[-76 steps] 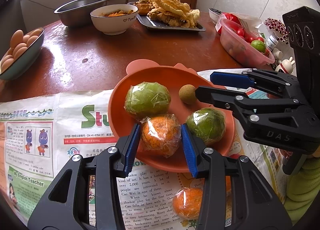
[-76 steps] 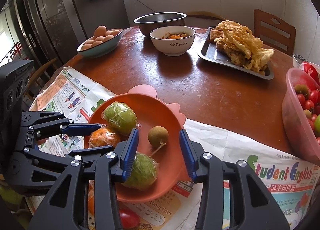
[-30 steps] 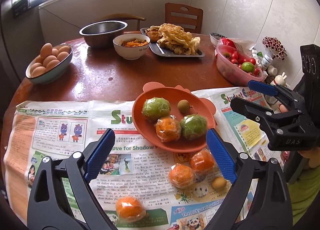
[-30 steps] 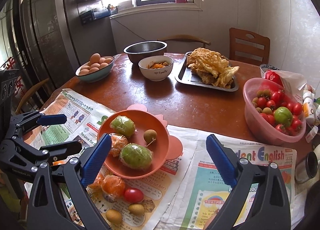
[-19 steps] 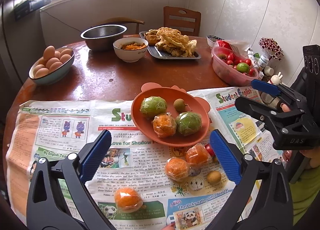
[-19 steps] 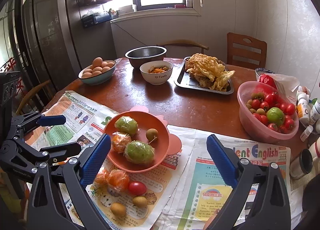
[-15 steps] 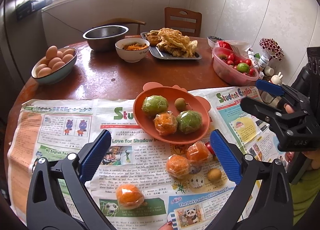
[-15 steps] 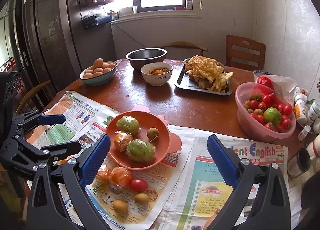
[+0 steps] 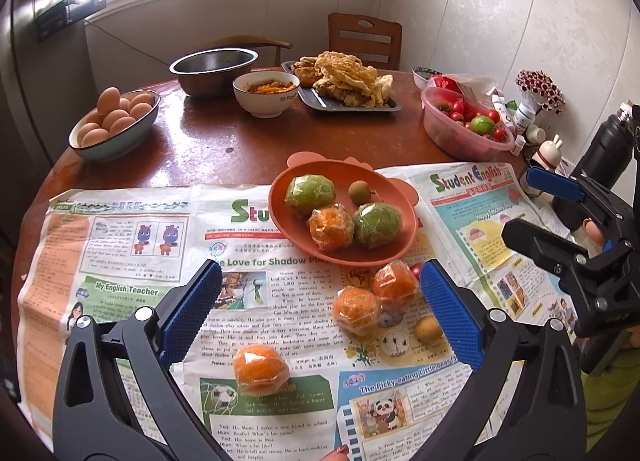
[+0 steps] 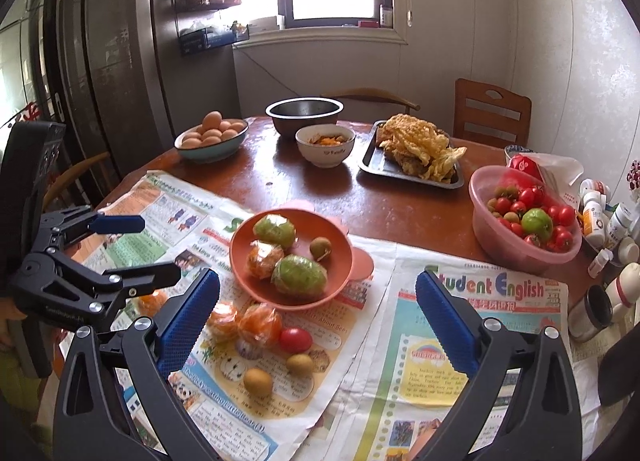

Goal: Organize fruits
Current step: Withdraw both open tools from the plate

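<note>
Left wrist view: your left gripper (image 9: pixel 320 317) gapes wide, empty; orange plate (image 9: pixel 296 229) just ahead, long axis running left-right. Right wrist view: your right gripper (image 10: pixel 318 317) spread wide, empty; plate ahead-left, loose wrapped oranges (image 10: pixel 258 323) by left finger.

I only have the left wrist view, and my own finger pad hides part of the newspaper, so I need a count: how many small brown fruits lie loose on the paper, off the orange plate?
Observer: Two small brown fruits lie close together on the newspaper. Your view shows only one of them.
Operator: I see a red sliver by my pad. What is it?
Observer: It is a whole cherry tomato. In the right wrist view it lies on the paper just right of the wrapped oranges.
</note>
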The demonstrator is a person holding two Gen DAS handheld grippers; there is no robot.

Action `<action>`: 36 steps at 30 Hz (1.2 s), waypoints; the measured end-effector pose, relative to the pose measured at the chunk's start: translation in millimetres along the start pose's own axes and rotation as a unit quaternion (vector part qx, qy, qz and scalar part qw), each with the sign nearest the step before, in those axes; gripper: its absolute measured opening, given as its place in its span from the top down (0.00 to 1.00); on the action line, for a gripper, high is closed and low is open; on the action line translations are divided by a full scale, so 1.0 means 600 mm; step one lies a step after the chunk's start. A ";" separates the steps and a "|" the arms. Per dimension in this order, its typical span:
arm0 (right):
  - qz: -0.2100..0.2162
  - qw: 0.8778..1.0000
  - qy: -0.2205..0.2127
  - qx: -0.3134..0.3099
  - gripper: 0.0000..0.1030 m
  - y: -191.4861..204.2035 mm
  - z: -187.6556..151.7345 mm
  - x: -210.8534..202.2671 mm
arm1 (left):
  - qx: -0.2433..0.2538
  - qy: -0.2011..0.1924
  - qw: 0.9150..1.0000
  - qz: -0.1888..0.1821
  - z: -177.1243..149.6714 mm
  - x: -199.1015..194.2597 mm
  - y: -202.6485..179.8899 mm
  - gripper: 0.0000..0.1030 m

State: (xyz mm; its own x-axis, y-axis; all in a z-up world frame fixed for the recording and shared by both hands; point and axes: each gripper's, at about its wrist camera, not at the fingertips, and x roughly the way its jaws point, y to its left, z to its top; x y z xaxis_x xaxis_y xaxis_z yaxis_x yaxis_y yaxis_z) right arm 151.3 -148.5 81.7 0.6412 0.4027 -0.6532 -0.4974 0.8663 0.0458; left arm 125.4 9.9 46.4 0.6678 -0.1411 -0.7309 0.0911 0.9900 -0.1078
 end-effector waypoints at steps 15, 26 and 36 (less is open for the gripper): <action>0.007 0.999 0.038 -0.004 0.04 0.029 -0.071 0.008 | 0.014 0.019 1.000 0.001 -0.036 0.009 -0.007 0.09; 0.006 0.999 0.050 -0.003 0.04 0.036 -0.094 0.011 | 0.027 0.028 0.999 -0.004 -0.053 0.008 -0.017 0.09; 0.012 0.998 0.064 -0.002 0.04 0.043 -0.115 0.022 | 0.035 0.039 0.999 -0.007 -0.063 0.020 -0.020 0.09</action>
State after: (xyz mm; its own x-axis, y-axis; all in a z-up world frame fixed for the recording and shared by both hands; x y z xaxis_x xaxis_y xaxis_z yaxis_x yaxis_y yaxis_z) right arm 106.4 -141.3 22.1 0.5494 0.3815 -0.7434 -0.5144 0.8555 0.0589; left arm 104.4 -4.0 13.8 0.6063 -0.1521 -0.7806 0.1525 0.9856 -0.0736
